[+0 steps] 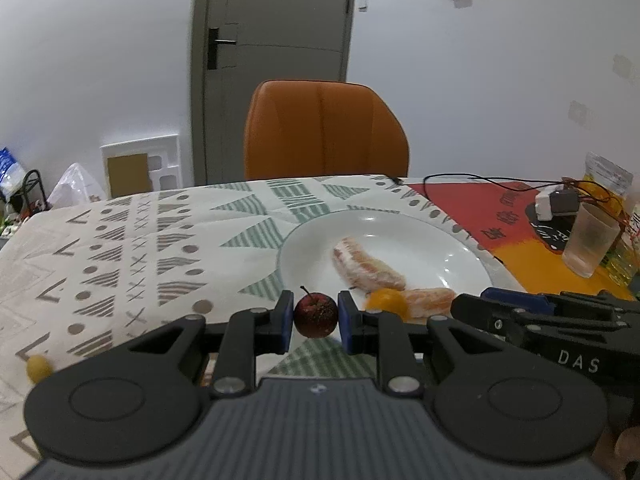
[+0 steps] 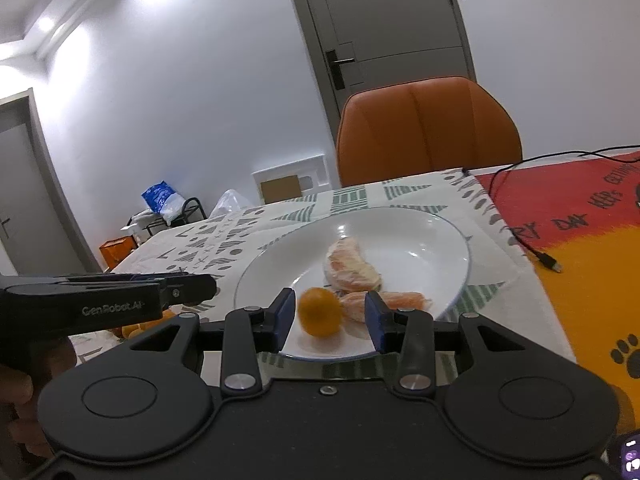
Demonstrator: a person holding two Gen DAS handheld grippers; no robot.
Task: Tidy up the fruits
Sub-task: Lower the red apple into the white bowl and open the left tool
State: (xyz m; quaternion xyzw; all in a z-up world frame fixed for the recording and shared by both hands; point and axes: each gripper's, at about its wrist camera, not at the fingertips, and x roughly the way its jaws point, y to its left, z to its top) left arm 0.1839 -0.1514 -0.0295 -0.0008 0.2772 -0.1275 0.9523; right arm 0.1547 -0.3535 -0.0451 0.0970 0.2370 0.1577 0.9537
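Fruit gathers on the white plate (image 1: 460, 236), the landmark for all else here. In the left wrist view, the left gripper (image 1: 315, 316) has its jaws closed on a small dark red apple (image 1: 315, 315), stem up, held just short of the plate's near rim, likely so it can be carried over the rim and set among the rest. On the plate lie two peeled orange segments (image 1: 366, 266), and at its near edge a small orange fruit (image 1: 386, 302) looks blurred beside the right gripper's black body. A small yellow fruit (image 1: 38, 367) sits on the patterned tabletop (image 1: 140, 240), well to the left of the plate, not yet collected. In the right wrist view, the right gripper (image 2: 330, 316) hovers over the plate's near rim with its jaws spread wide; the small orange fruit rests between them without touching either, so it appears released onto the plate rather than held. The peeled segments lie just behind it, toward the plate's middle.
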